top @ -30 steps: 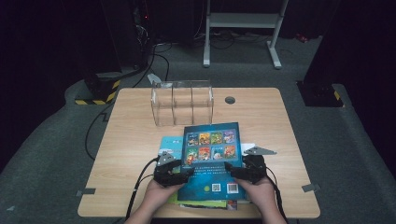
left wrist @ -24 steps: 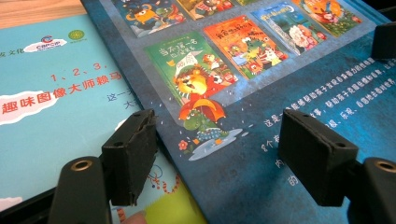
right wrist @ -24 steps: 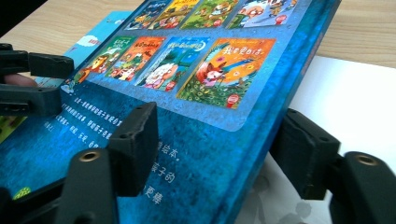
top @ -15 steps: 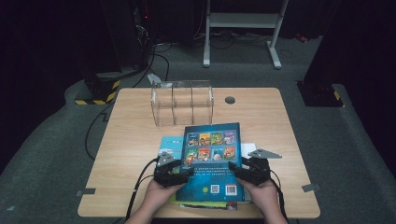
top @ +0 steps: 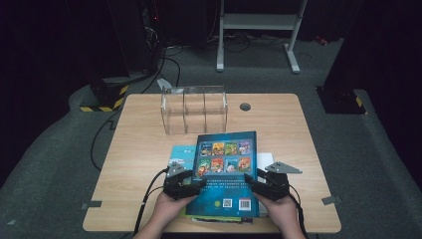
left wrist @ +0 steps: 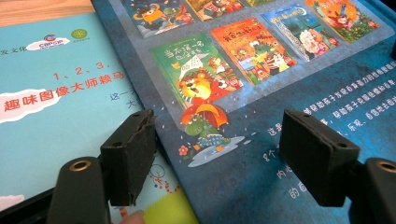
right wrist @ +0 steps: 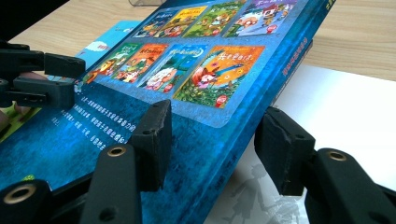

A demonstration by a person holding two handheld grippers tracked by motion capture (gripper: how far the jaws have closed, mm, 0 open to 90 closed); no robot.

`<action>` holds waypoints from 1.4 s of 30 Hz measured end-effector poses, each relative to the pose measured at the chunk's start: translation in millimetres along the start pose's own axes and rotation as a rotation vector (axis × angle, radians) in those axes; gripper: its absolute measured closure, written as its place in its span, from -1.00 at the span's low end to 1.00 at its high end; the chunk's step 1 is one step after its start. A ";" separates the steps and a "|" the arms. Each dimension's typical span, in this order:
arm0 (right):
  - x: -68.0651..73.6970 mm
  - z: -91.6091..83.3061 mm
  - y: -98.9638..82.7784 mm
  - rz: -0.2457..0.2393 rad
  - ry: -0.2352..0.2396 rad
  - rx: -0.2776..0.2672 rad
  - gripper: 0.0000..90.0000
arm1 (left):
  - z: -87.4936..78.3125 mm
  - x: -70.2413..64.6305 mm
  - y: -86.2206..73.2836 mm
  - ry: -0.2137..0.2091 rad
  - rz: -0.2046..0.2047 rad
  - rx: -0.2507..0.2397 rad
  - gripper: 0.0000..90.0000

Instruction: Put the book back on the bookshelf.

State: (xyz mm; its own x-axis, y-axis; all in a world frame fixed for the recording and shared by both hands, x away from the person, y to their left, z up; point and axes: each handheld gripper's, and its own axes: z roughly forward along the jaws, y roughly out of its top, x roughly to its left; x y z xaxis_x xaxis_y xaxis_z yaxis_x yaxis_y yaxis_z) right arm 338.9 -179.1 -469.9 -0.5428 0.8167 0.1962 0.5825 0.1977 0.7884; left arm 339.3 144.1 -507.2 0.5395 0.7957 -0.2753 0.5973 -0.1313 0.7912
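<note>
Two tongs flank the blue book at lower centre of the tabletop: left tongs gape over its cover; right tongs, just closing, straddle its edge unclamped, apparently for lifting.

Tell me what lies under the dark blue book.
Under the dark blue book a light blue book sticks out on one side and a white sheet on the other. Their covered parts are hidden.

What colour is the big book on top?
The book is dark blue with a grid of small colourful cartoon covers. The left gripper view shows it best.
</note>
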 end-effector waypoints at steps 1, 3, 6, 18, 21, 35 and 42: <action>0.3 -0.3 -0.1 -0.002 0.001 -0.002 0.06 | 0.0 0.1 0.0 -0.001 -0.001 -0.001 -0.39; 1.6 -1.1 -0.2 -0.001 -0.002 -0.005 0.06 | 0.0 0.5 -0.1 -0.004 -0.003 -0.003 -0.39; 3.0 -2.8 -0.3 -0.017 -0.005 -0.018 0.07 | -0.4 1.6 0.0 -0.011 -0.007 -0.002 -0.39; 8.1 -6.6 -1.5 -0.051 -0.001 -0.042 0.10 | -0.4 3.2 0.3 -0.016 -0.018 -0.003 -0.47; 8.8 -7.3 -1.5 -0.065 -0.001 -0.050 0.10 | -0.4 3.8 0.3 -0.019 -0.022 -0.004 -0.48; 14.4 -11.3 -1.1 -0.103 -0.003 -0.072 0.11 | -0.5 5.7 0.4 -0.033 -0.037 -0.007 -0.58; 17.9 -14.7 -0.6 -0.131 0.005 -0.089 0.11 | -0.8 8.7 0.8 -0.059 -0.062 -0.009 -0.66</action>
State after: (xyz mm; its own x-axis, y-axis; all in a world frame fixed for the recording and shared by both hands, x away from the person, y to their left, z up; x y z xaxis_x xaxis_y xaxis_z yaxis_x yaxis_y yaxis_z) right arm 319.9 -172.5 -458.3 -0.6138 0.7842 0.0907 0.4506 0.2537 0.8559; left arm 344.0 151.5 -508.5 0.5359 0.7657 -0.3556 0.6257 -0.0774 0.7762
